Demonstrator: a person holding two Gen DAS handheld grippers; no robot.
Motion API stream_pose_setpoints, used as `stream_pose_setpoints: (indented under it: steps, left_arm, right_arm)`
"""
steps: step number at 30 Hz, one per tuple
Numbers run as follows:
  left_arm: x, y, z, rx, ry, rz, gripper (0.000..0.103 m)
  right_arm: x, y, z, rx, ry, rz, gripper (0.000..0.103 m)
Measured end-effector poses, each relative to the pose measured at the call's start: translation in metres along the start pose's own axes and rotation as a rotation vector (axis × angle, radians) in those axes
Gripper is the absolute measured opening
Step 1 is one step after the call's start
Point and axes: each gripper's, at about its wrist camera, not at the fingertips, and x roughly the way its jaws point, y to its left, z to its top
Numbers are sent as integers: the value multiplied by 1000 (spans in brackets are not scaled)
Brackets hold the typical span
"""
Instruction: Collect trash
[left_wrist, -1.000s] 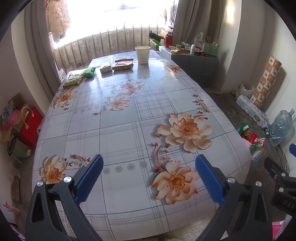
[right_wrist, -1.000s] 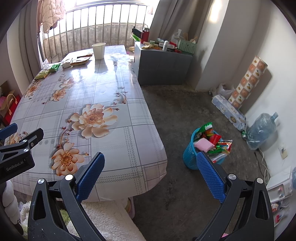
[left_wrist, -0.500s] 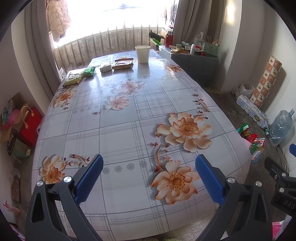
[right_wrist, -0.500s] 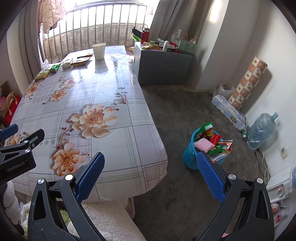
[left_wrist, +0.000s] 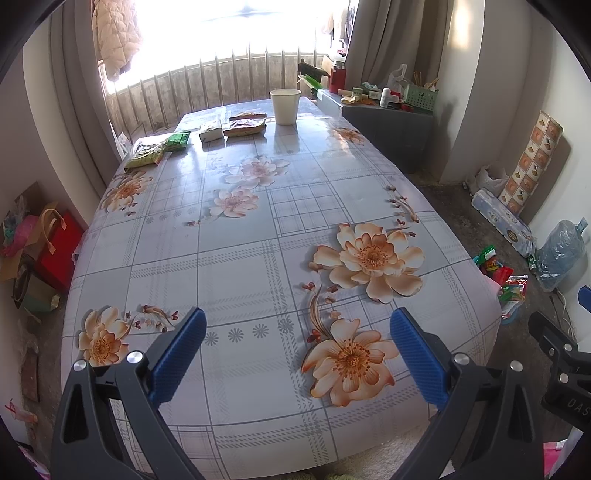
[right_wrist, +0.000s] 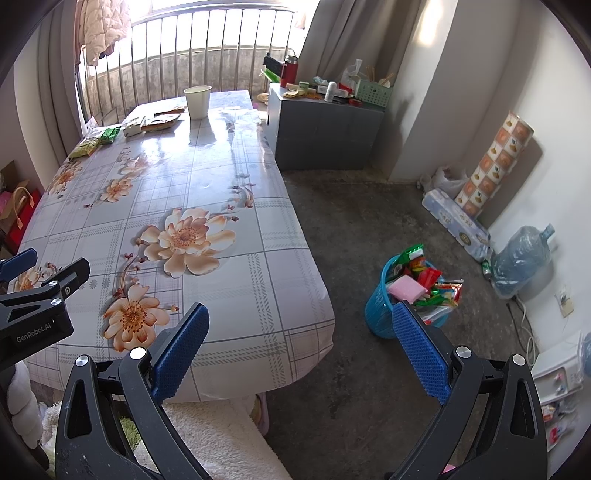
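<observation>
Several snack wrappers lie at the table's far end: a yellow-green packet (left_wrist: 144, 157), a green one (left_wrist: 178, 141), a white one (left_wrist: 211, 132) and an orange one (left_wrist: 245, 127). A white paper cup (left_wrist: 284, 106) stands behind them. A blue trash basket (right_wrist: 380, 306), stuffed with colourful wrappers, sits on the floor right of the table. My left gripper (left_wrist: 297, 336) hovers open over the near table edge, holding nothing. My right gripper (right_wrist: 301, 332) is open and empty near the table's right corner, its right pad by the basket.
The floral tablecloth (left_wrist: 236, 258) covers a long table. A grey cabinet (right_wrist: 325, 133) with clutter stands at the far right. A water jug (right_wrist: 524, 258), a tissue pack (right_wrist: 456, 221) and a patterned roll (right_wrist: 495, 166) line the right wall. Bags (left_wrist: 44, 243) sit left of the table.
</observation>
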Motion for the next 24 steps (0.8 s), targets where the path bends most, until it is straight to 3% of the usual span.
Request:
stream_pose_setpoints:
  steps: [24]
  left_arm:
    - [-1, -2, 2, 0, -3, -3, 98]
  right_arm:
    - [-2, 0, 3, -7, -7, -1, 95]
